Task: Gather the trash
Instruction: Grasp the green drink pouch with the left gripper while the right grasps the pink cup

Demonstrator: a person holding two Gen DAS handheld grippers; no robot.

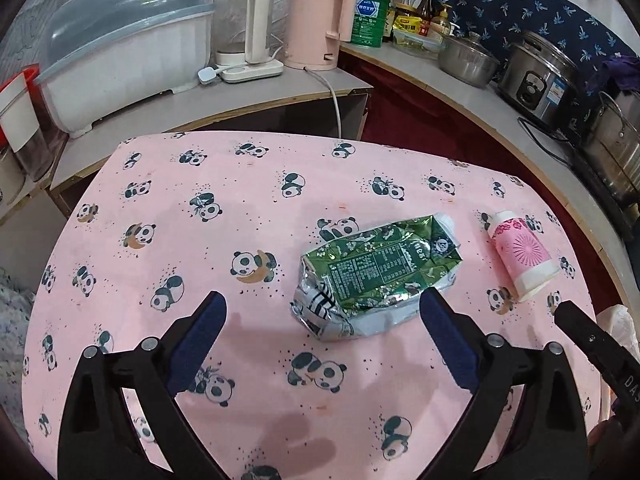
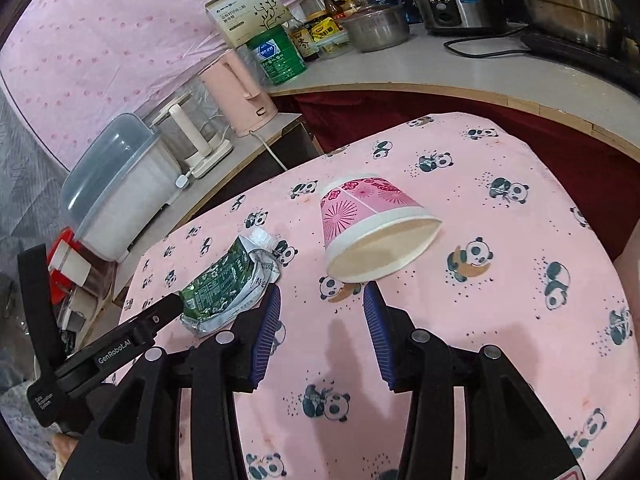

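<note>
A crushed green and silver carton (image 1: 378, 274) lies on the pink panda tablecloth (image 1: 200, 248). A pink paper cup (image 1: 522, 254) lies on its side to the carton's right. My left gripper (image 1: 322, 304) is open, wide, just short of the carton. In the right wrist view the cup (image 2: 374, 226) lies with its open mouth toward me and the carton (image 2: 228, 284) lies at left. My right gripper (image 2: 320, 296) is open and empty, its tips just short of the cup's rim. The left gripper's finger (image 2: 160, 312) touches the carton there.
Behind the table, a low shelf holds a covered plastic bin (image 1: 128, 48), a glass kettle (image 1: 244, 32) and a pink kettle (image 1: 320, 24). A counter at right holds a green tin (image 1: 370, 16), a steel pot (image 1: 468, 60) and a rice cooker (image 1: 536, 76).
</note>
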